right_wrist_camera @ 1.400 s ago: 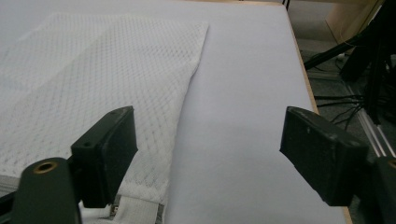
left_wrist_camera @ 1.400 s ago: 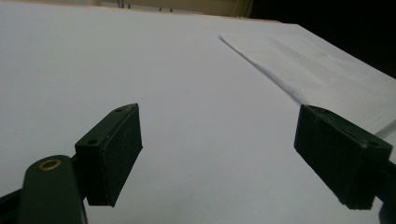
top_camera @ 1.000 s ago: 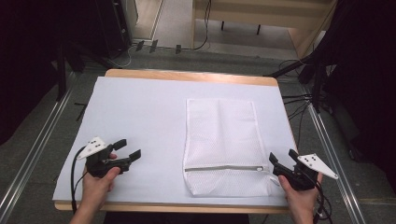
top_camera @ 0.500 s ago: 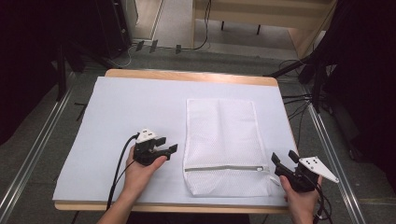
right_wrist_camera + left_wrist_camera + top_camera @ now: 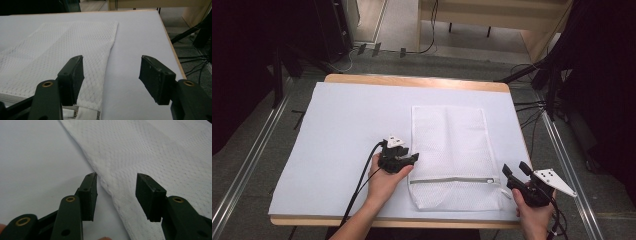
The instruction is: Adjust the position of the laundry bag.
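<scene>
Landmark: white mesh bag (image 5: 451,155), flat on the white sheet (image 5: 342,130) covering the table (image 5: 412,81), toward the sheet's right half, zipper (image 5: 454,180) running across near its near end.

Hidden or unclear:
- High view: my left hand (image 5: 384,182) covers most of the left gripper (image 5: 404,159); I can't read the jaw gap from there.
- Left gripper view: the bag is cut off at the top, right and bottom edges; the zipper isn't in that frame. Close range, mesh is soft in the foreground.
- Right gripper view: the bag's near corner is partly behind my left-hand jaw; a bit of the zipper end (image 5: 72,113) peeks out at the bottom, blurred.
- My right hand (image 5: 532,212) is cut off by the bottom edge in the high view.

State now:
- Left gripper (image 5: 116,187) jaws are apart, straddling the bag's left edge: one jaw over the sheet, one over the mesh. Can't tell if either touches.
- Right gripper (image 5: 518,172) sits just off the bag's near right corner; its jaws (image 5: 111,77) are spread wide, nothing between them but bag edge and sheet.

Change vs half a second ago: left gripper has moved right, from near the bag to its left edge. Right gripper about the same spot. Bag hasn't shifted.
</scene>
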The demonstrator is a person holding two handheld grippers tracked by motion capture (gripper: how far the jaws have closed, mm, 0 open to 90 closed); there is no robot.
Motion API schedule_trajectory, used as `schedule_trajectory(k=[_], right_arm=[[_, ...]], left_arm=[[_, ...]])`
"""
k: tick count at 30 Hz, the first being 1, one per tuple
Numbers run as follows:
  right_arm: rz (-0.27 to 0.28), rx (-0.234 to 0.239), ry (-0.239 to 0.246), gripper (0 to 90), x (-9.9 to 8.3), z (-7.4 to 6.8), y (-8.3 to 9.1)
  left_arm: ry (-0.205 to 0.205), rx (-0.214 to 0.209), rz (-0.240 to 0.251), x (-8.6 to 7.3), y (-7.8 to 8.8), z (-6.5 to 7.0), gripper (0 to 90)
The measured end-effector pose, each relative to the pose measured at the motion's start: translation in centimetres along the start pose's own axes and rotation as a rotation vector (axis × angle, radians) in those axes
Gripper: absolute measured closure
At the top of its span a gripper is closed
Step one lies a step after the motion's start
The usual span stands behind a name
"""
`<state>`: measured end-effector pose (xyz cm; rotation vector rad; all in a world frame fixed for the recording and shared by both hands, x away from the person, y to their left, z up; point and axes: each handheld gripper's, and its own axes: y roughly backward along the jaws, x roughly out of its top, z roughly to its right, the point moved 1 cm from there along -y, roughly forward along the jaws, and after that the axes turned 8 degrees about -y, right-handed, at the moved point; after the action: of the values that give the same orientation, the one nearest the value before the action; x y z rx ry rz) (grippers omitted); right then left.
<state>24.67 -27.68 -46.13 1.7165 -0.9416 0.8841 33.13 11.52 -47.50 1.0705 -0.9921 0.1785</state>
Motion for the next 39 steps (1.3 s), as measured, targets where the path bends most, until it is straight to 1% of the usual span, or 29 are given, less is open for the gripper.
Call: schedule_trajectory(k=[1,3,4,5,6,7,8,9,10,12,15,16,17,18,19,20,21,24,25,26,27,28,29,30,31,32,34,38,39], right_arm=[[0.0,0.0,0.0,37.6,0.0,0.0,0.0],[-0.004,0.0,0.001,37.8,0.0,0.0,-0.1],[-0.007,0.005,0.001,37.8,-0.1,-0.1,-0.3],[-0.007,0.005,0.001,37.8,-0.1,-0.1,-0.3],[-0.012,0.003,0.005,37.6,-0.1,-0.2,-0.5],[-0.012,0.003,0.005,37.6,-0.1,-0.2,-0.5],[-0.014,0.002,0.008,37.6,-0.1,-0.2,-0.5],[-0.013,0.003,0.015,37.6,-0.1,-0.3,-0.6],[-0.014,0.003,0.015,37.6,-0.1,-0.4,-0.6],[-0.016,0.002,0.017,37.7,-0.1,-0.5,-0.6],[-0.014,0.001,0.021,37.7,-0.2,-0.5,-0.7],[-0.015,-0.002,0.021,37.7,-0.2,-0.5,-0.7],[-0.015,-0.002,0.021,37.7,-0.2,-0.5,-0.7],[-0.016,-0.001,0.016,37.7,-0.2,-0.5,-0.7],[-0.016,-0.001,0.016,37.7,-0.2,-0.5,-0.7],[-0.017,0.0,0.021,37.6,-0.2,-0.6,-0.8],[-0.017,0.0,0.021,37.6,-0.2,-0.6,-0.8],[-0.023,0.002,0.027,37.6,-0.3,-0.9,-0.9],[-0.023,0.002,0.027,37.6,-0.3,-0.9,-0.9],[-0.023,0.005,0.033,37.6,-0.3,-1.1,-1.0],[-0.023,0.005,0.033,37.6,-0.3,-1.1,-1.0],[-0.029,0.012,0.033,37.6,-0.4,-1.3,-1.1],[-0.029,0.012,0.033,37.6,-0.4,-1.3,-1.1],[-0.032,0.014,0.035,37.5,-0.5,-1.7,-1.2],[-0.032,0.014,0.035,37.5,-0.5,-1.7,-1.2],[-0.039,0.023,0.045,37.5,-0.6,-2.1,-1.4],[-0.041,0.025,0.045,37.5,-0.6,-2.3,-1.5],[-0.064,0.05,0.069,37.2,-0.9,-3.7,-2.0],[-0.064,0.05,0.069,37.2,-0.9,-3.7,-2.0]], left_arm=[[0.0,0.0,0.0,0.0,0.0,0.0,55.5],[-0.011,0.0,-0.028,0.0,-0.4,0.4,58.0],[-0.025,-0.036,-0.047,0.1,-0.7,0.8,63.3],[-0.025,-0.036,-0.047,0.1,-0.7,0.8,63.8],[-0.05,0.007,-0.057,0.2,-0.7,1.1,68.9],[-0.05,0.007,-0.057,0.2,-0.7,1.1,73.1],[-0.034,-0.009,-0.063,0.2,-0.8,0.9,73.1],[-0.022,-0.02,-0.065,0.2,-0.8,0.7,85.7],[-0.006,-0.04,-0.062,0.2,-0.9,0.5,89.3],[0.003,-0.055,-0.056,0.2,-0.7,0.2,90.0],[0.008,-0.061,-0.049,0.1,-0.4,-0.1,90.0],[0.024,-0.049,-0.033,0.0,0.0,-0.7,90.0],[0.024,-0.049,-0.033,0.0,0.0,-0.7,90.0],[0.046,-0.04,-0.019,-0.1,0.5,-1.6,90.0],[0.046,-0.04,-0.019,-0.1,0.5,-1.6,90.0],[0.064,-0.03,-0.007,-0.4,1.2,-2.5,90.0],[0.064,-0.03,-0.007,-0.4,1.2,-2.5,90.0],[0.087,-0.004,0.013,-1.0,2.7,-4.3,90.0],[0.087,-0.004,0.013,-1.0,2.7,-4.3,90.0],[0.101,0.011,0.027,-1.5,3.6,-5.3,90.0],[0.101,0.011,0.027,-1.5,3.6,-5.3,90.0],[0.123,0.026,0.039,-2.0,4.6,-6.6,90.0],[0.123,0.026,0.039,-2.0,4.6,-6.6,90.0],[0.142,0.036,0.049,-2.5,5.4,-7.4,90.0],[0.142,0.036,0.049,-2.5,5.4,-7.4,90.0],[0.145,0.047,0.053,-2.9,5.9,-8.0,90.0],[0.148,0.052,0.052,-3.2,6.3,-8.3,90.0],[0.169,0.074,0.068,-4.0,7.3,-9.4,90.0],[0.169,0.074,0.068,-4.0,7.3,-9.4,90.0]])
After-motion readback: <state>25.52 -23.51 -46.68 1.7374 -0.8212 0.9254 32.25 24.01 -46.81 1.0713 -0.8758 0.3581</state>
